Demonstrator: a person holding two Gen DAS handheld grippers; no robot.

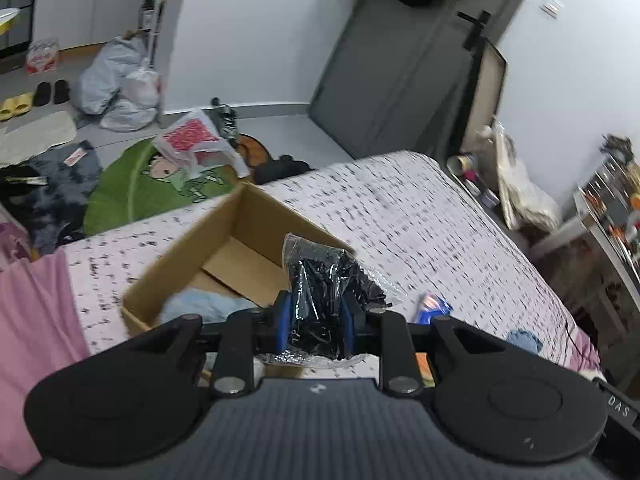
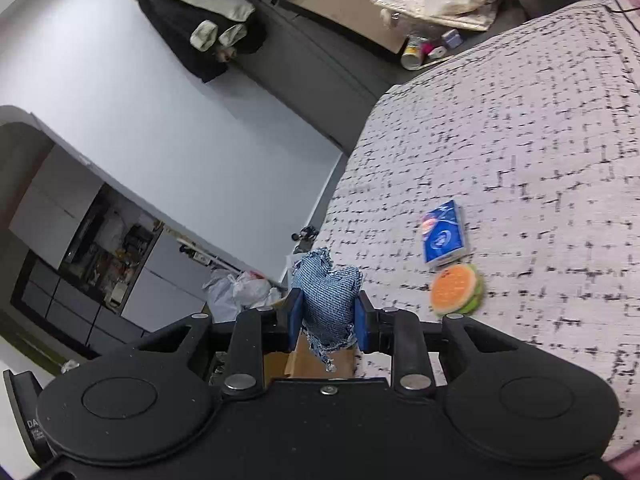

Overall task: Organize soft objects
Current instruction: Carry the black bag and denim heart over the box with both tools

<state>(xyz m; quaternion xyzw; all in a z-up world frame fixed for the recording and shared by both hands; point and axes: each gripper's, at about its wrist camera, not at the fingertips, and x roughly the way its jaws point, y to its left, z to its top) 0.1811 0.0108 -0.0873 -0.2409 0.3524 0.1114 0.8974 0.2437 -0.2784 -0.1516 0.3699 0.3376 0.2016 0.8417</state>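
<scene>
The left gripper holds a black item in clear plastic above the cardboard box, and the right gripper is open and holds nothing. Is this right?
Not quite. The right gripper is not open: the right wrist view shows it shut on a blue denim heart. The rest stands: the left gripper holds the black item in clear plastic above the cardboard box.
</scene>
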